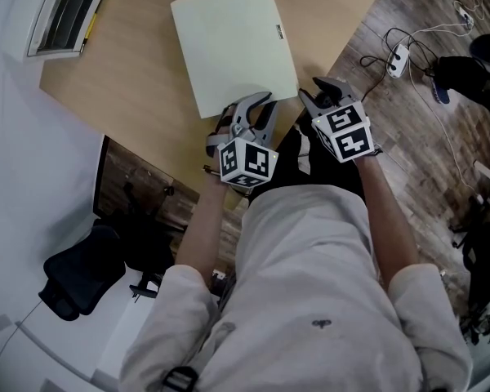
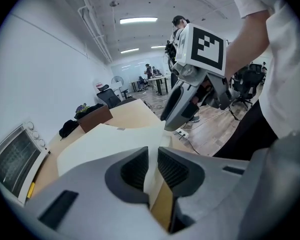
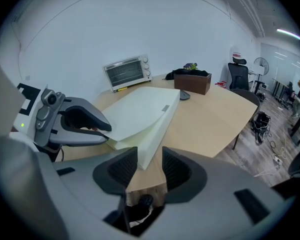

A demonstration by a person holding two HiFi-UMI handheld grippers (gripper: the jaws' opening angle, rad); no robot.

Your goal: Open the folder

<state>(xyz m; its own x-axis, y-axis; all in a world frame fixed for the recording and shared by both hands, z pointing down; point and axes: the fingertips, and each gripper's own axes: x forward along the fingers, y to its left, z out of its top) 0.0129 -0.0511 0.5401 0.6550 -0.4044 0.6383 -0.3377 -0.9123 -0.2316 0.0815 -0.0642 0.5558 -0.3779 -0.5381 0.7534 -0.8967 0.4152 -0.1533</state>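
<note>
Left gripper [image 2: 153, 159]: jaws pinch the raised cover of the cream folder [image 3: 137, 109].
Right gripper [image 3: 150, 160]: jaws apart, at the folder's corner.

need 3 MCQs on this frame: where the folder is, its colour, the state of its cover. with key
1. Where does the folder lie?
A on the floor
B on the wooden table
C on the office chair

2. What colour is it?
A red
B black
C pale cream

3. Its top cover is:
A flat shut
B lifted at the near corner
C folded fully back

Key:
1 B, the head view shows it on the tabletop, its near corner by the person's edge.
2 C, it reads pale cream in all three views.
3 B, the right gripper view shows the left gripper pinching the cover's near corner, with a gap between it and the part below.
</note>
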